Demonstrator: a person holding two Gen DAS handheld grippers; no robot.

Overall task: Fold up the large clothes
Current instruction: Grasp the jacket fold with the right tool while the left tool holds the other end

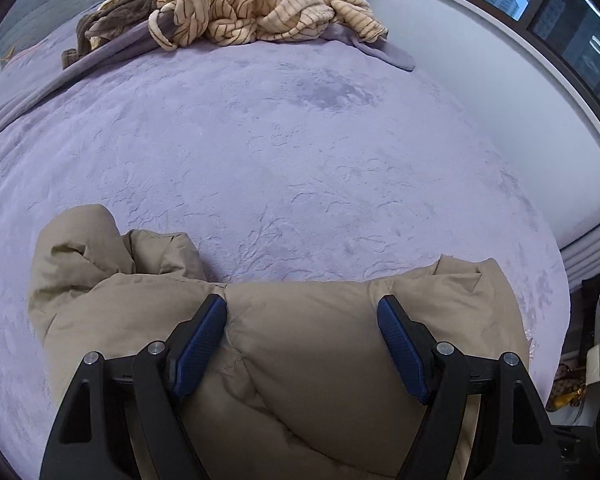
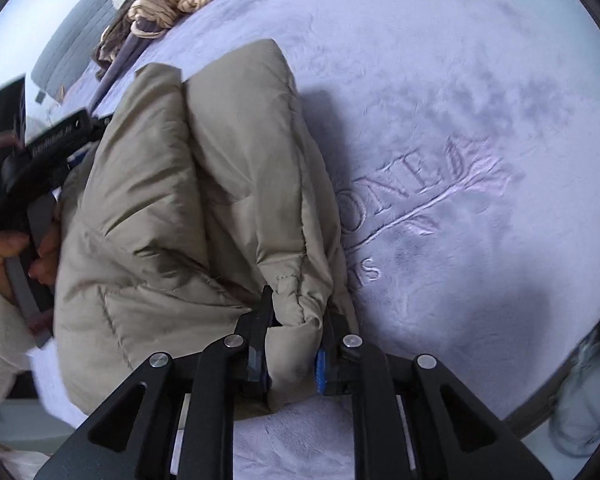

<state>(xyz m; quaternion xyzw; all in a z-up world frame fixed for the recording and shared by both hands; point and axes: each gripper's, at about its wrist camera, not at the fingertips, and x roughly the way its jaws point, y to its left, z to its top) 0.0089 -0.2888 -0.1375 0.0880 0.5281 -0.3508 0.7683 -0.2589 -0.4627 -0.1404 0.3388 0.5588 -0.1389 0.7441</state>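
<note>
A beige puffer jacket (image 1: pixel 308 344) lies bunched on the lilac bed cover (image 1: pixel 280 152) at the near edge. My left gripper (image 1: pixel 302 308) is open, its blue-padded fingers (image 1: pixel 202 340) spread wide just above the jacket, holding nothing. In the right wrist view the jacket (image 2: pixel 188 200) is folded into thick rolls. My right gripper (image 2: pixel 294 304) is shut on a padded edge of the jacket. The left gripper's body (image 2: pixel 32 160) and the hand that holds it show at the left of that view, beside the jacket.
A heap of striped cream cloth (image 1: pixel 252 4) and a brown blanket (image 1: pixel 112 12) lie at the far end of the bed. A white wall (image 1: pixel 480 92) and a window run along the right. The cover has embossed letters (image 2: pixel 412 196) right of the jacket.
</note>
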